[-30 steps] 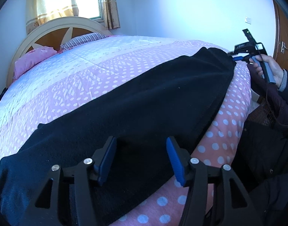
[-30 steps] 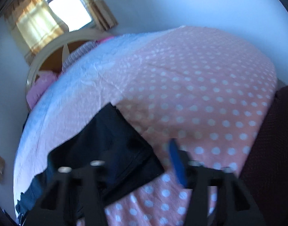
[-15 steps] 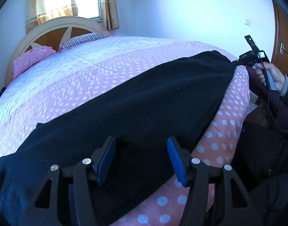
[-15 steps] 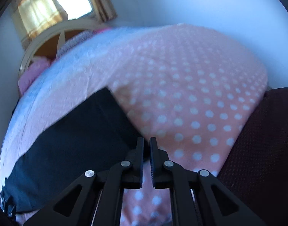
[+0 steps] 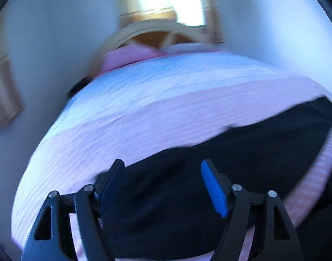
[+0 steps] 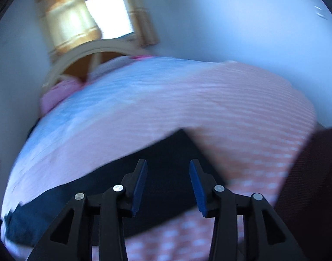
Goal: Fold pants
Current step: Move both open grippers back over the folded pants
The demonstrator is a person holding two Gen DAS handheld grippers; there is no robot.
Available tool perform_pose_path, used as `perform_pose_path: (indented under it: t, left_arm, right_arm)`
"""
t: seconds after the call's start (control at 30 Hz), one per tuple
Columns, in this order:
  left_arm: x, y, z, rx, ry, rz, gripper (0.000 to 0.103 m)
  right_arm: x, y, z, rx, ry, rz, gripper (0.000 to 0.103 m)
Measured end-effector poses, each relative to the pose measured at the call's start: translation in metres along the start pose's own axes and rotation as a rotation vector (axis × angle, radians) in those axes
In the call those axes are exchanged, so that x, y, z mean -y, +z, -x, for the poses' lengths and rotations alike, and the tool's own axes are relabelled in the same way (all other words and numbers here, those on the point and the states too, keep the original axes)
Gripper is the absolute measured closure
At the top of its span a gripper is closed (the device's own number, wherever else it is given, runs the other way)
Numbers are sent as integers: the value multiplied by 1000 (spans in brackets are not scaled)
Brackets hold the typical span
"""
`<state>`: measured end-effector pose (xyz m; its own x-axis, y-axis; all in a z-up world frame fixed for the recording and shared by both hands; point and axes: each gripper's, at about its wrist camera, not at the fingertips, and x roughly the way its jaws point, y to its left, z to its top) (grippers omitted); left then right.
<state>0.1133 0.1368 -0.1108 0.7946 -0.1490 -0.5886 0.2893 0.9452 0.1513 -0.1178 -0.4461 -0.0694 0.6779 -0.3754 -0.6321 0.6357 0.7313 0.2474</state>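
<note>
Dark navy pants lie stretched flat along the near edge of a pink dotted bedspread. My left gripper hovers open over one end of the pants, nothing between its blue pads. In the right wrist view the pants end in a squared corner, and my right gripper stands open just above that end, holding nothing. Both views are motion-blurred.
A cream arched headboard and pink pillows sit at the far end of the bed. A curtained window is behind it. A dark maroon garment or sleeve fills the right edge. White walls surround the bed.
My right gripper was shut half a second ago and is now open over the pants' end. The left gripper has swung left along the pants, staying open. Both cameras are moving fast.
</note>
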Motion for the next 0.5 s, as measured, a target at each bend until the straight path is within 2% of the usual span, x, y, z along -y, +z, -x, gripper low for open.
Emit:
perform_pose_path:
  t: [0.1, 0.17, 0.23, 0.33, 0.37, 0.5]
  left_arm:
    - [-41, -23, -14, -63, 44, 106, 30]
    - [-59, -36, -24, -89, 28, 200, 30]
    - [-67, -41, -30, -93, -29, 276, 30]
    - [-68, -45, -43, -123, -119, 376, 30]
    - [-67, -46, -51, -148, -132, 391, 30]
    - [-60, -42, -54, -168, -135, 383, 31]
  right_arm:
    - [-63, -16, -5, -62, 131, 163, 60]
    - [-103, -30, -8, -105, 215, 260, 60]
    - [-143, -47, -14, -149, 296, 347, 60]
    - [-185, -68, -17, -162, 318, 454, 60]
    - [-199, -77, -16, -159, 329, 495, 60]
    - [-229, -97, -4, -137, 381, 592, 60]
